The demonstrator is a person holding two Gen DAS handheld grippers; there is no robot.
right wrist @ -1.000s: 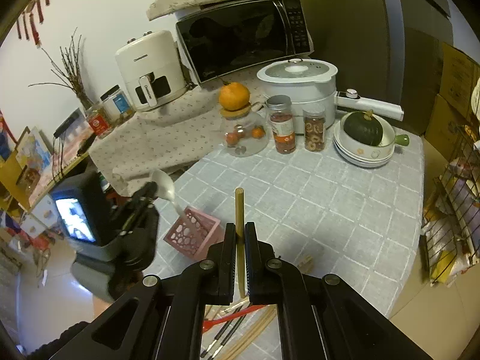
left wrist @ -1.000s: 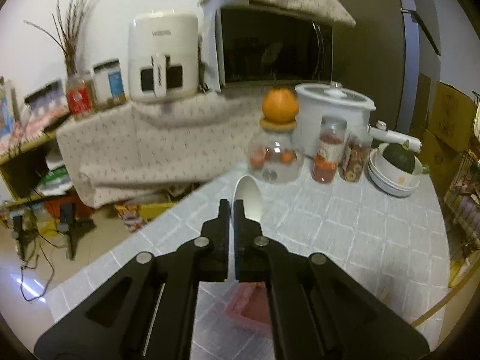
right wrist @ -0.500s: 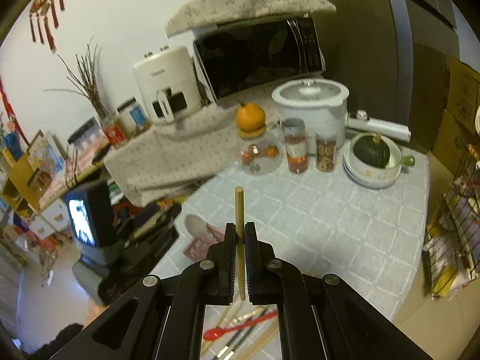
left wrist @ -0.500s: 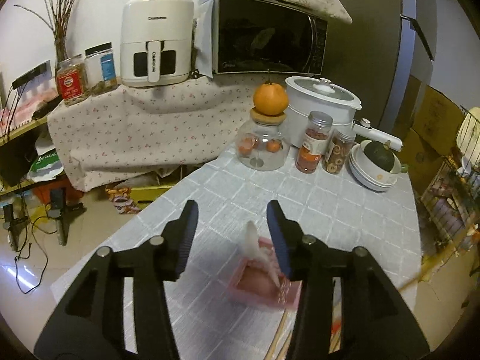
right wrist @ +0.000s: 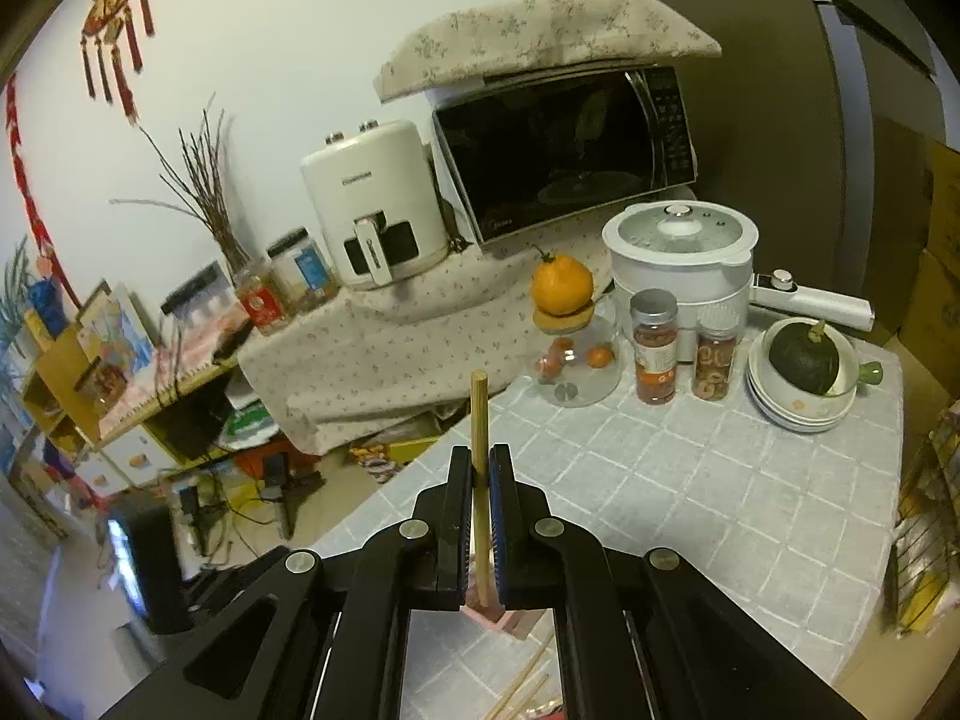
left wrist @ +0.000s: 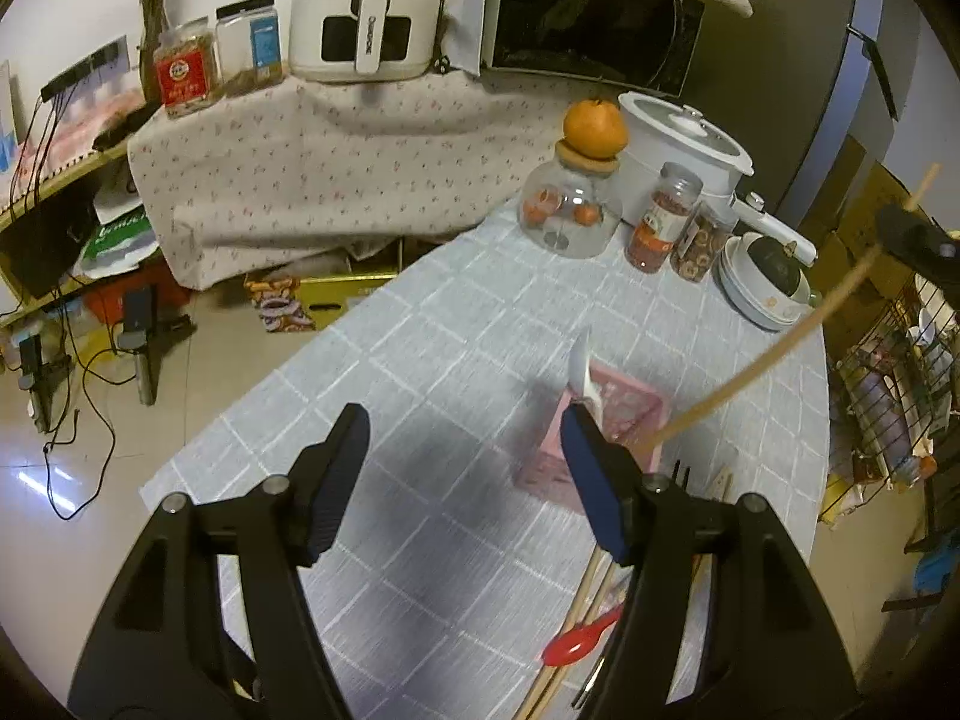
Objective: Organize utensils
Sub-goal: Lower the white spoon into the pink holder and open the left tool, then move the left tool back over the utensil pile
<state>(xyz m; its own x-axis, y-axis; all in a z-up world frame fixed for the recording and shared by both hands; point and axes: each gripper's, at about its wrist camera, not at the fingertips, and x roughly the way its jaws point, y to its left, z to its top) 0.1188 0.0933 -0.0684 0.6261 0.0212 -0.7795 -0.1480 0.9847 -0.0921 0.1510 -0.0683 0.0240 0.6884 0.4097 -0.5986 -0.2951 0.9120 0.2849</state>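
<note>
White spoon (left wrist: 581,363) stands in the pink holder (left wrist: 624,414) (chopstick (left wrist: 774,354) slanting above).

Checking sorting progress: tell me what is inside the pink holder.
The pink holder has a white spoon standing in it, and the wooden chopstick's lower end reaches inside. Its bottom is hidden.

You can read one brand clearly: "CHANGHONG" printed in small dark letters across the top front of the white air fryer (left wrist: 369,6), and again vertically on its drawer handle (left wrist: 367,39). In the right wrist view the same print sits on the air fryer (right wrist: 375,204) but is too small to read. The microwave (right wrist: 567,150) has a small logo at its lower left corner, unreadable. The jars' labels, red (left wrist: 183,69) and blue (left wrist: 261,42), are too blurred to read.
</note>
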